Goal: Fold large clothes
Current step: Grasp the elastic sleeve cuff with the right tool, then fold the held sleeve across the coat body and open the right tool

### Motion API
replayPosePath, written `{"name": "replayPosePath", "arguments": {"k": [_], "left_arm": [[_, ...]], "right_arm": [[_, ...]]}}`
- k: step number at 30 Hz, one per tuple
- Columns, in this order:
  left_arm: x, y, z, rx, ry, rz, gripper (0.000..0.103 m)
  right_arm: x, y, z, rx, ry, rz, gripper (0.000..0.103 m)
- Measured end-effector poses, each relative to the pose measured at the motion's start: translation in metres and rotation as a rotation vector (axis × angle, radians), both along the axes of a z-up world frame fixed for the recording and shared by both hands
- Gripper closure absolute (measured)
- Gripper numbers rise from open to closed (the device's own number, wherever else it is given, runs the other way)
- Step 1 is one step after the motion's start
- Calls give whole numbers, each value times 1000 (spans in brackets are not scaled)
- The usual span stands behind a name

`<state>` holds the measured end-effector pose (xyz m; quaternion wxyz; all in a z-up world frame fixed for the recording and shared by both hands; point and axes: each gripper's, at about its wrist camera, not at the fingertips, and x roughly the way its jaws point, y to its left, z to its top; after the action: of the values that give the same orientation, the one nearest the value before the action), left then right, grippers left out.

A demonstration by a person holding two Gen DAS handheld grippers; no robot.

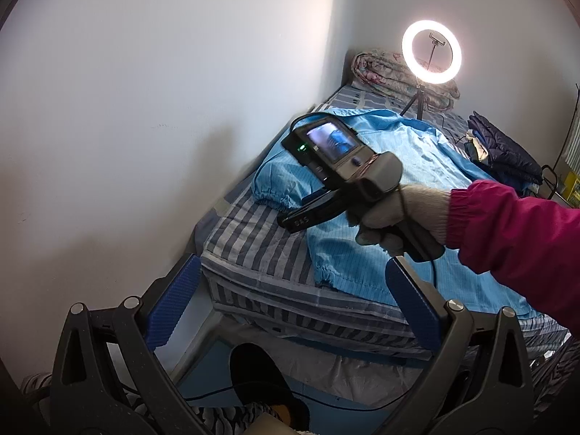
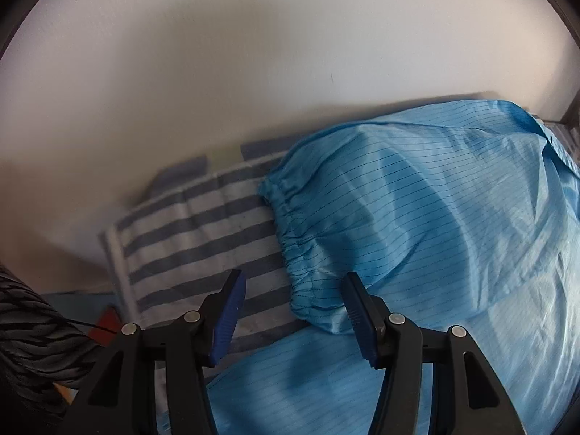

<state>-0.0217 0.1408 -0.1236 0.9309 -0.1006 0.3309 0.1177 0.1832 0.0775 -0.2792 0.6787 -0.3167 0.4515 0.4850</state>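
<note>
The right gripper (image 2: pixel 293 311) points down at the bed (image 2: pixel 188 235); its blue pads (image 2: pixel 228 319) stand apart, half open, with nothing pinched; the cuff (image 2: pixel 304 275) of the blue coat (image 2: pixel 453 217) lies just under them. The left gripper (image 1: pixel 290 304) is wide open and holds nothing, near the foot of the bed; the coat lies spread on the striped sheet; a ring light (image 1: pixel 431 56) glows far off.

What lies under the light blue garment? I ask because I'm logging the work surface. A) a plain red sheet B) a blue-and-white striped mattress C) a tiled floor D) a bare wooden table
B: the light blue garment is spread on a blue-and-white striped mattress, whose stripes show beside its elastic cuff.
</note>
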Motion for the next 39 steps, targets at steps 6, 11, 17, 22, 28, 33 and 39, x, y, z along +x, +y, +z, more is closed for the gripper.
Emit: {"name": "replayPosePath", "arguments": {"k": [6,11,17,22,28,33,39], "left_arm": [[4,3,-2,-9,5,8,0],[3,0,4,1,-15,-1,0],[-2,0,12,15,-42,-4,0],[-2,-2,17,29,-56,-12,2],[10,-6,20,5,-53,-59,8],[41,-3,25,-142,-51,-123,8],[114,0,14,-316,22,-137,21]], "right_arm": [[-2,6,-12,1,-26,-47,72],[15,-4,-5,84,60,-137,97],[28,-59,34,288,138,-273,98],[40,-125,53,471,240,-436,98],[18,-180,85,551,257,-577,98],[-7,-192,88,454,152,-550,98],[-14,-190,76,368,113,-512,94]]}}
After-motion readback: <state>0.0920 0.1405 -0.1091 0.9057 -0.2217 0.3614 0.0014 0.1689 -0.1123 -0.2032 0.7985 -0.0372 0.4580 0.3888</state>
